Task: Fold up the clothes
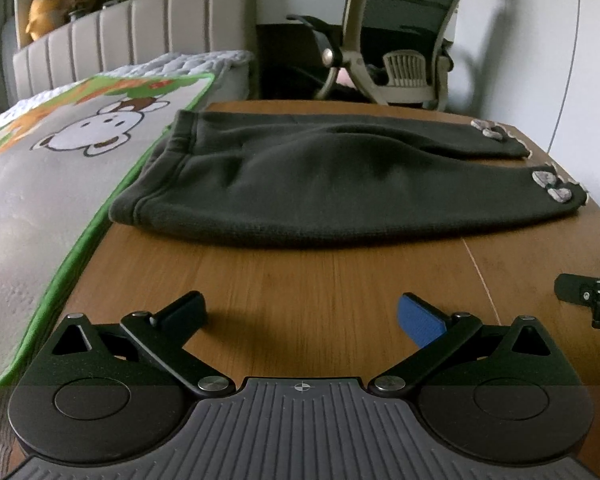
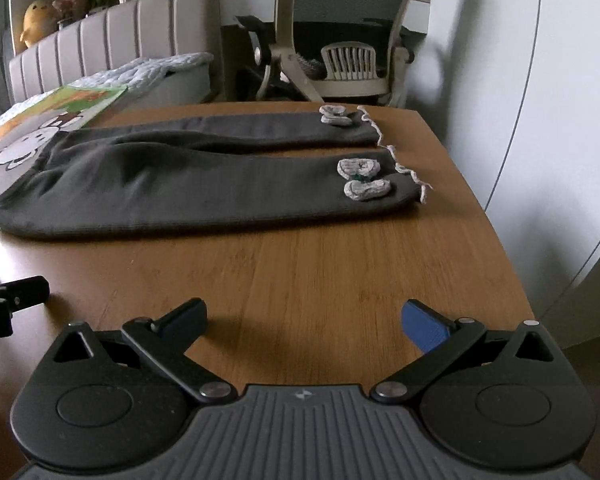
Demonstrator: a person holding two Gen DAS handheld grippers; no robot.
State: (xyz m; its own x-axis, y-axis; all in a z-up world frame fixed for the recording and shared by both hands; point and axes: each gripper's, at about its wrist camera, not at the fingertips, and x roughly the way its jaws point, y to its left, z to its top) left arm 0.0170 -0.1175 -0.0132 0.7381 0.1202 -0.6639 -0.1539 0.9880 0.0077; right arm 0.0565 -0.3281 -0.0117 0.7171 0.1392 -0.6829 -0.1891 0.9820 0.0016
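Trousers [image 1: 340,184] lie at twelve o'clock, long axis nine-to-three, apart from my left gripper [image 1: 302,316] and right gripper [image 2: 306,320], both spread wide, empty.

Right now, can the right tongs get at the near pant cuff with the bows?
Probably yes. The right tongs are open, and only bare table lies between them and the near cuff of the dark pants.

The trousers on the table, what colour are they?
Dark grey trousers, with pale grey bows at the cuffs; clearest in the right wrist view.
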